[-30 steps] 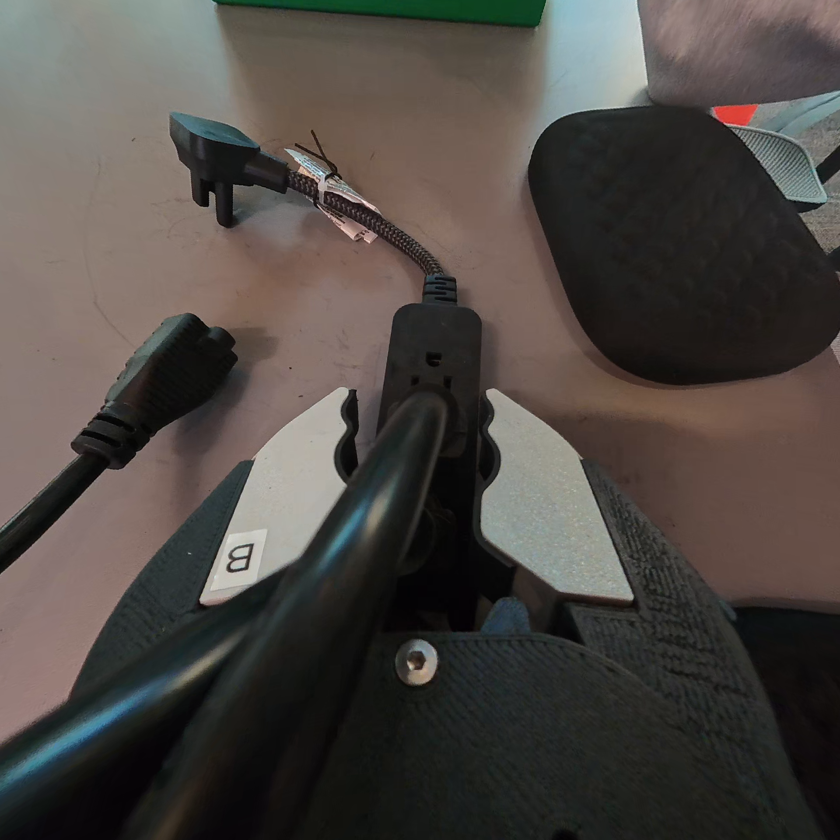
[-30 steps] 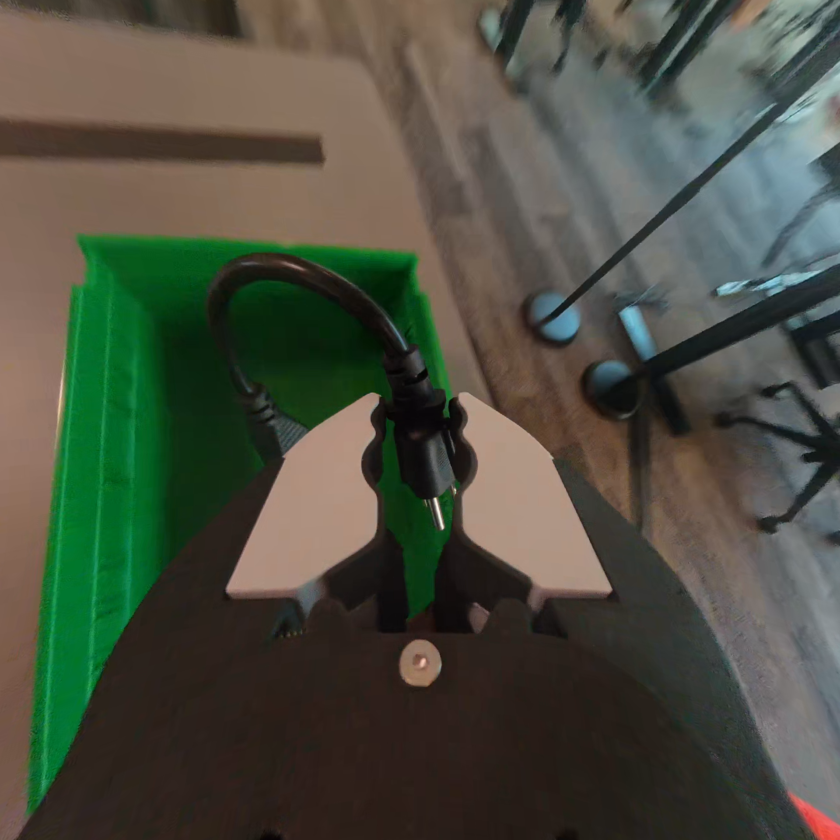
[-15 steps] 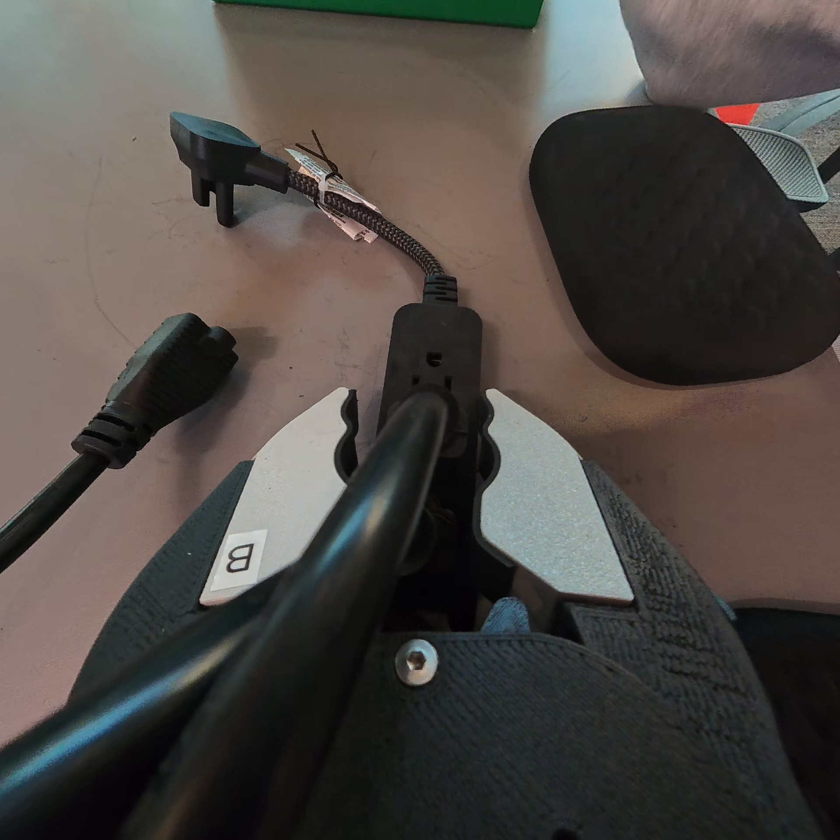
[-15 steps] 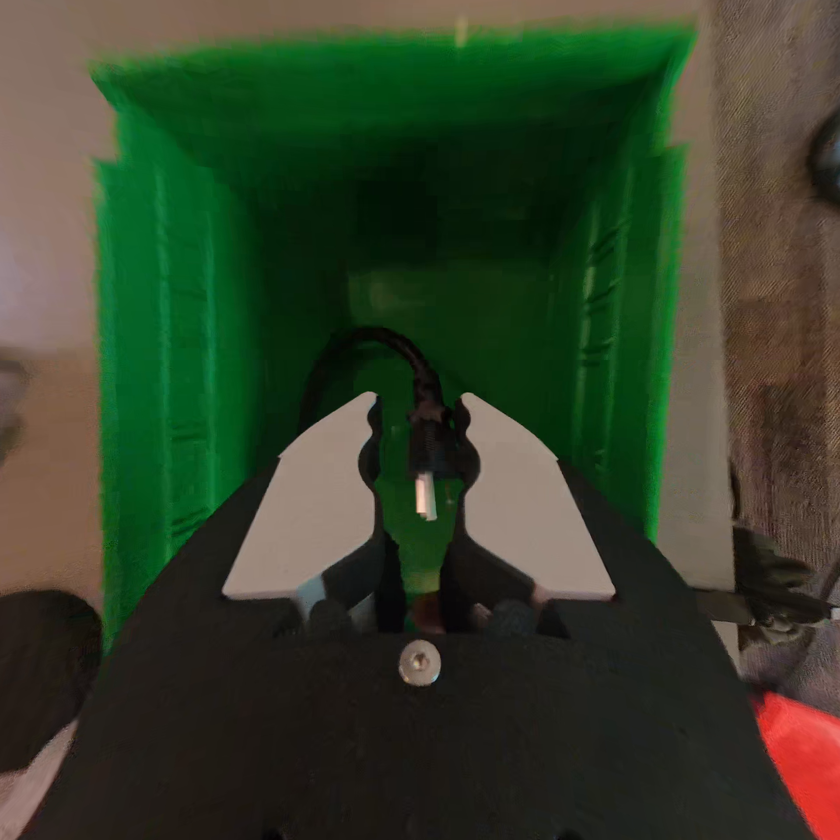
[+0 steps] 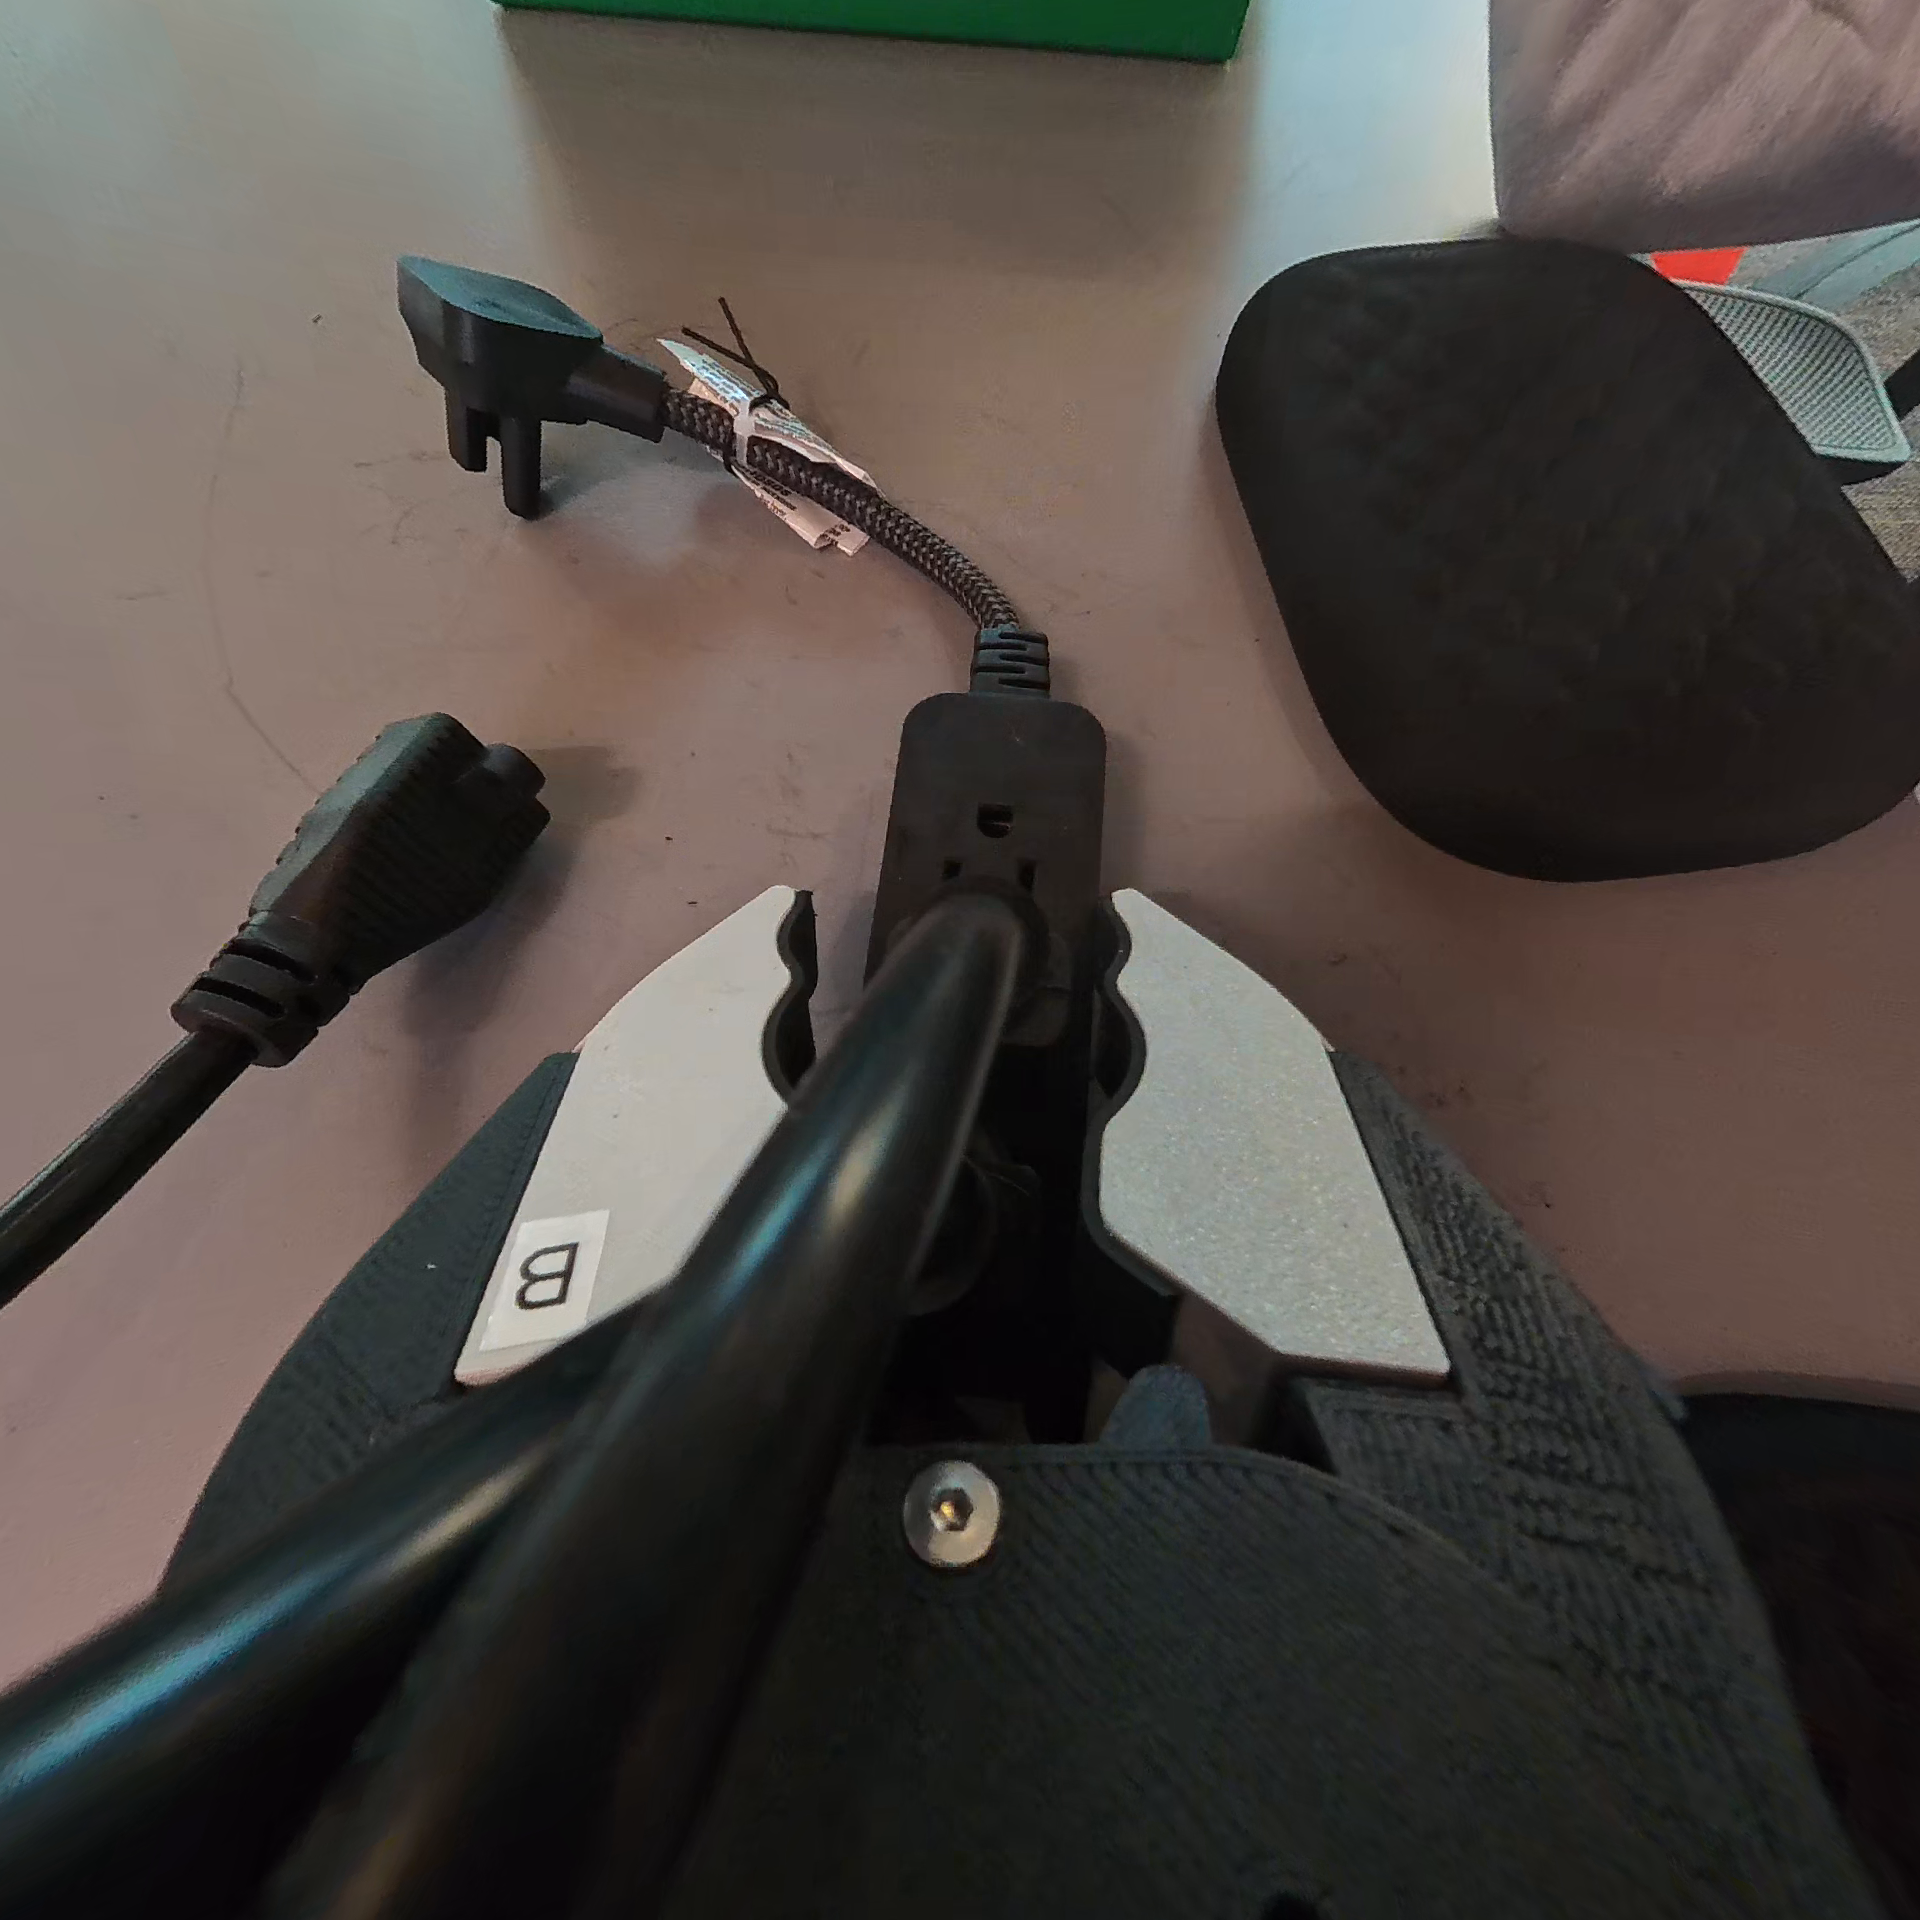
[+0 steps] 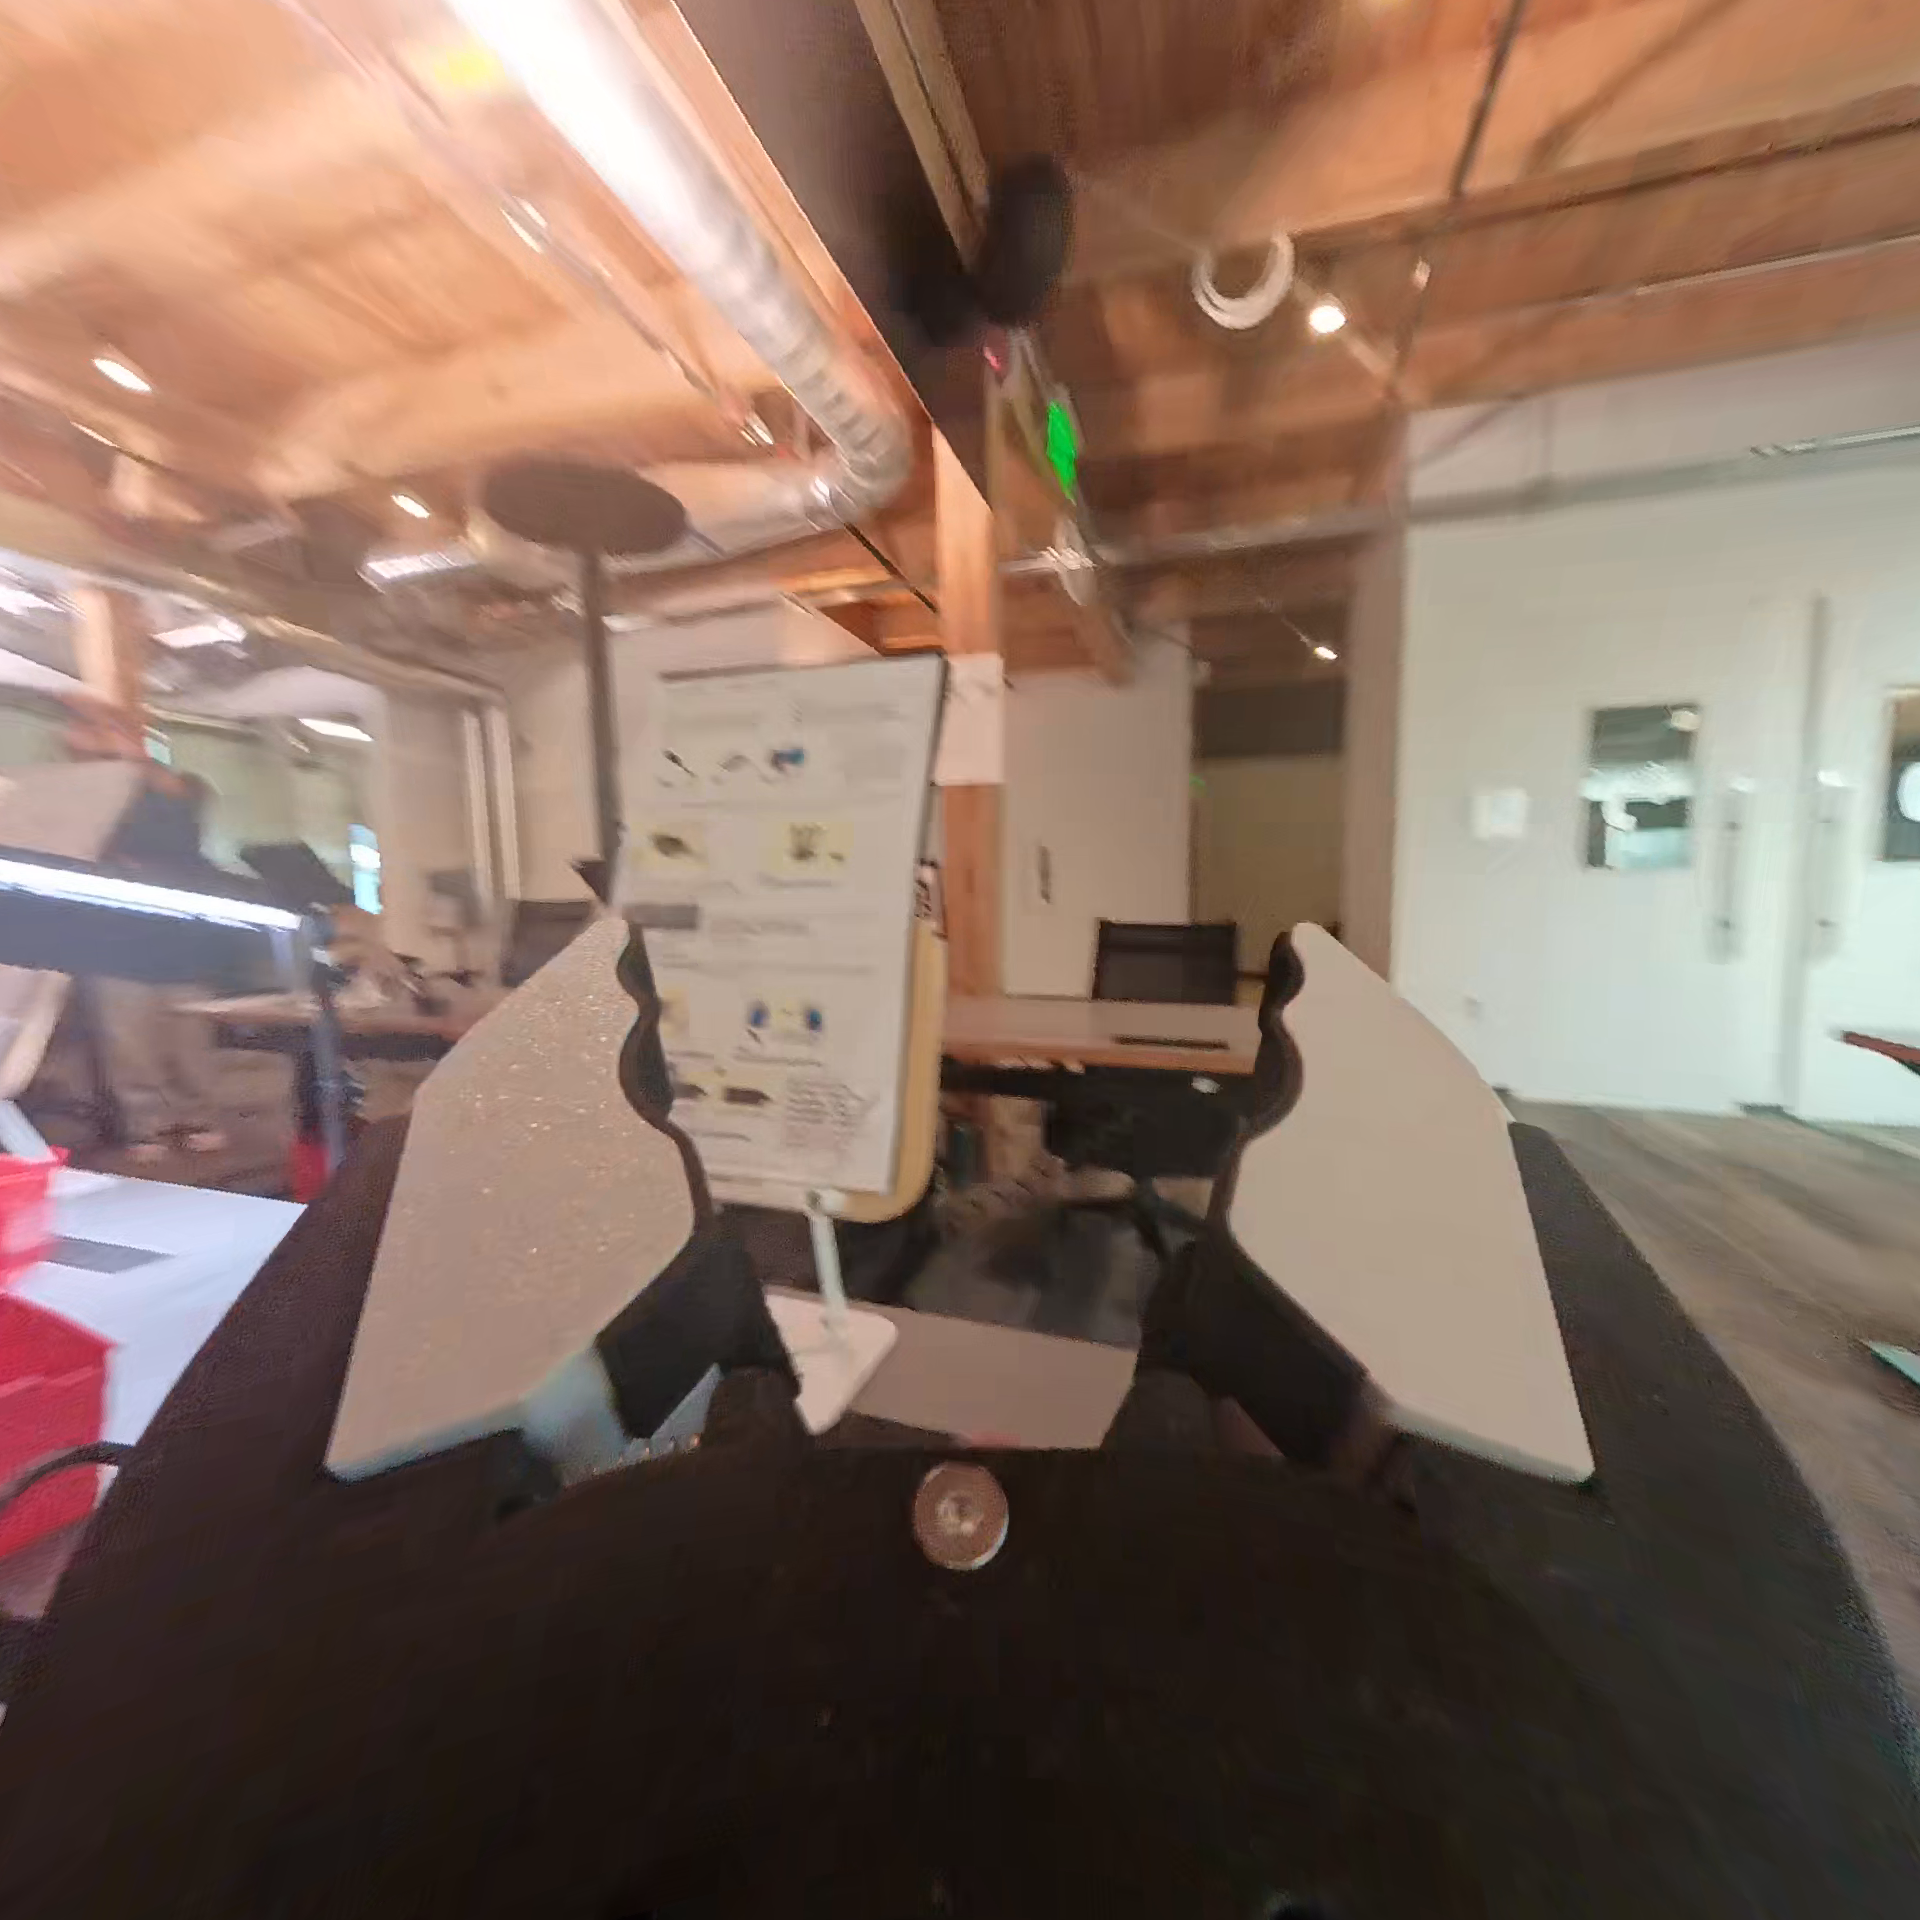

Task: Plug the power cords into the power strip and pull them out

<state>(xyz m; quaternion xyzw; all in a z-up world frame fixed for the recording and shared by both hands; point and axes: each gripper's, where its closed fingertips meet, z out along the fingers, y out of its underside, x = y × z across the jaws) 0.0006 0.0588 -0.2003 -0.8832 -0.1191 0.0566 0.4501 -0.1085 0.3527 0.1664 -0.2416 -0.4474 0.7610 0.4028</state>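
Power strip (image 5: pixel 992 831) lies on the desk (image 5: pixel 1351 1143) dead ahead of my left claw (image 5: pixel 951 997), long axis running straight away, fingers clamped on its sides. One thick cord (image 5: pixel 852 1143) remains plugged in, arching back over that claw. My right claw (image 6: pixel 956 1049) is spread, empty, aimed well off.

Blk power strip (image 5: pixel 992 800) w/ blk-grey braided cord (image 5: pixel 883 525), green bin (image 5: pixel 862 16), pinkish-grey table (image 5: pixel 208 156).
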